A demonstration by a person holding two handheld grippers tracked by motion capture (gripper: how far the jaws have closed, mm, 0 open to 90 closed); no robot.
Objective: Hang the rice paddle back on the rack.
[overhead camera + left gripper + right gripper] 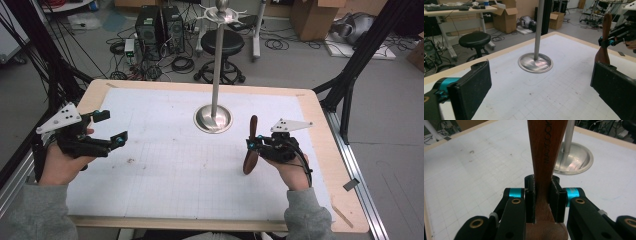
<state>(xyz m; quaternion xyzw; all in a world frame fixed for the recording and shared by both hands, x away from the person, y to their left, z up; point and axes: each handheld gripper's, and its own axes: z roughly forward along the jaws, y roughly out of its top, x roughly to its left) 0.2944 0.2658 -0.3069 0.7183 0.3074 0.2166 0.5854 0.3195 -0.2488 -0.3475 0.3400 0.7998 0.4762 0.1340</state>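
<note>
At the right of the high view, the right gripper (253,144) has its jaws clamped on the narrow neck of a wooden spoon (251,150), which stands nearly upright above the white mat (165,165). Its dark brown handle points up and its wider end hangs low, close to the mat. In the right gripper view the spoon (546,157) fills the upper middle of the frame, with both black pads pressed flat against its sides.

The left gripper (107,131) sits at the left of the high view, jaws spread wide with nothing between them. Its own view shows the two pads far apart at the lower corners.

A metal stand (214,119) with a round base and a tall pole rises in the upper middle of the mat, with hook arms at its top (220,15).

The spoon looks light and rigid, so it should not bend or sag. Smooth wood can pivot between flat pads, and the grip at the neck, near the heavier end, seems a sound choice against swinging.
</note>
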